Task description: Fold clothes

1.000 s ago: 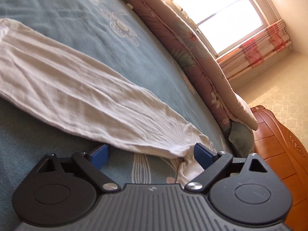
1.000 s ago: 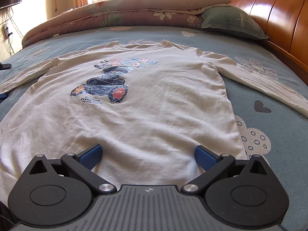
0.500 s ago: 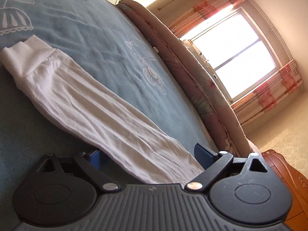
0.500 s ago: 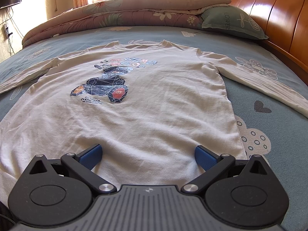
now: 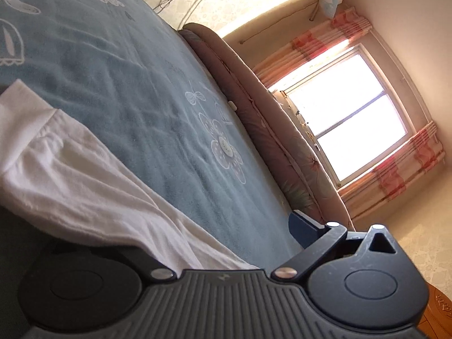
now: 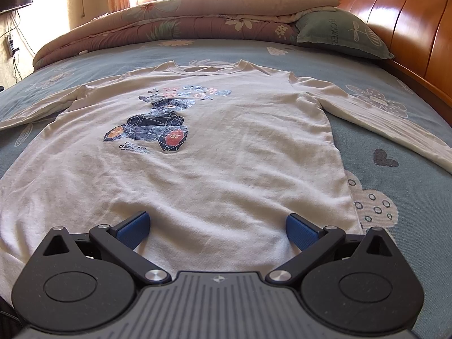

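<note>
A white long-sleeved shirt [image 6: 226, 175] with a dark geometric print lies flat, face up, on the blue bedsheet [image 6: 395, 192], both sleeves spread out sideways. My right gripper [image 6: 217, 227] hovers open over the shirt's bottom hem, with nothing pinched between its blue pads. In the left wrist view, one sleeve [image 5: 84, 175] runs diagonally to its cuff [image 5: 19, 107] at the left edge. My left gripper [image 5: 220, 237] straddles this sleeve with its jaws opening. Only the right fingertip [image 5: 302, 226] shows over the sheet; the sleeve hides the left one. No pad presses the cloth.
A rolled floral quilt [image 6: 183, 19] lies along the bed's far side under the window [image 5: 353, 118]. A green pillow [image 6: 339, 34] rests against the wooden headboard [image 6: 401, 28] on the right. Bare sheet [image 5: 141, 70] lies beyond the sleeve.
The left gripper slid along the sleeve towards the cuff and rolled, so the cuff now fills the left edge and the sleeve covers its left finger. The right gripper stayed put.
</note>
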The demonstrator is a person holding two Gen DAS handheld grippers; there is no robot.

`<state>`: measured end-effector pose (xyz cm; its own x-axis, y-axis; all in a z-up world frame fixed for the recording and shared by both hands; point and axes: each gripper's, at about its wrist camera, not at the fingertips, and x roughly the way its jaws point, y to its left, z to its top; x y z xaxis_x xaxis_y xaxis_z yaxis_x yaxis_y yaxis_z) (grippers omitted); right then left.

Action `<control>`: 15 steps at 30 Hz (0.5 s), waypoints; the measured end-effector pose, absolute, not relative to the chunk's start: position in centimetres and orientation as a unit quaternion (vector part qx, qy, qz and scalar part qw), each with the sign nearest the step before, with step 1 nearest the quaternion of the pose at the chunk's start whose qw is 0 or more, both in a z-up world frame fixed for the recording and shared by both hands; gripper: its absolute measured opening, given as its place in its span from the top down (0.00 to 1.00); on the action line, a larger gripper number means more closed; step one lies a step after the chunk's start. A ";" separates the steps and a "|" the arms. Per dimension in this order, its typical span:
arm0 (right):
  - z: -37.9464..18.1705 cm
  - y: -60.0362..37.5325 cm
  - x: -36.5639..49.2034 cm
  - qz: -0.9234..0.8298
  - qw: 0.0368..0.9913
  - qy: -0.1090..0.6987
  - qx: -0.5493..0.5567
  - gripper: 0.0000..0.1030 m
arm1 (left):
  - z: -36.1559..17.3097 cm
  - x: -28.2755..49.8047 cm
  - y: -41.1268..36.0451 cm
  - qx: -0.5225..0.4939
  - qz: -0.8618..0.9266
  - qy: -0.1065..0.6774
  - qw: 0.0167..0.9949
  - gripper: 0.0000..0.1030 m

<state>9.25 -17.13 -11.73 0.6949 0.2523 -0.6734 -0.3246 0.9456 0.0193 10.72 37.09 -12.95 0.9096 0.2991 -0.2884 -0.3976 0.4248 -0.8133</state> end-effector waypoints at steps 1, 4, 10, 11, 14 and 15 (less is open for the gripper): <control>-11.7 -17.1 9.3 0.157 0.919 0.358 -0.050 0.00 | -12.8 11.0 37.5 -0.497 0.200 0.051 0.843 0.05; -11.7 -17.1 9.3 0.157 0.919 0.358 -0.051 0.00 | -12.2 11.1 38.6 -0.498 0.174 0.040 0.848 0.06; -11.8 -17.1 9.3 0.157 0.920 0.355 -0.051 0.00 | -10.2 11.4 40.7 -0.489 0.145 0.018 0.860 0.07; -11.8 -17.1 9.3 0.157 0.920 0.354 -0.051 0.00 | -9.7 11.5 41.1 -0.486 0.146 0.015 0.861 0.07; -11.8 -17.1 9.3 0.157 0.921 0.353 -0.051 0.00 | -8.3 12.1 42.3 -0.475 0.147 0.010 0.868 0.07; -11.8 -17.1 9.3 0.157 0.921 0.353 -0.051 0.00 | -7.7 12.3 42.7 -0.470 0.147 0.009 0.870 0.07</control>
<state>9.34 -17.07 -11.82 0.7024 0.2529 -0.6654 -0.3244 0.9458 0.0170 12.33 42.75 -7.75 0.9569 0.2465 -0.1535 -0.2635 0.5150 -0.8157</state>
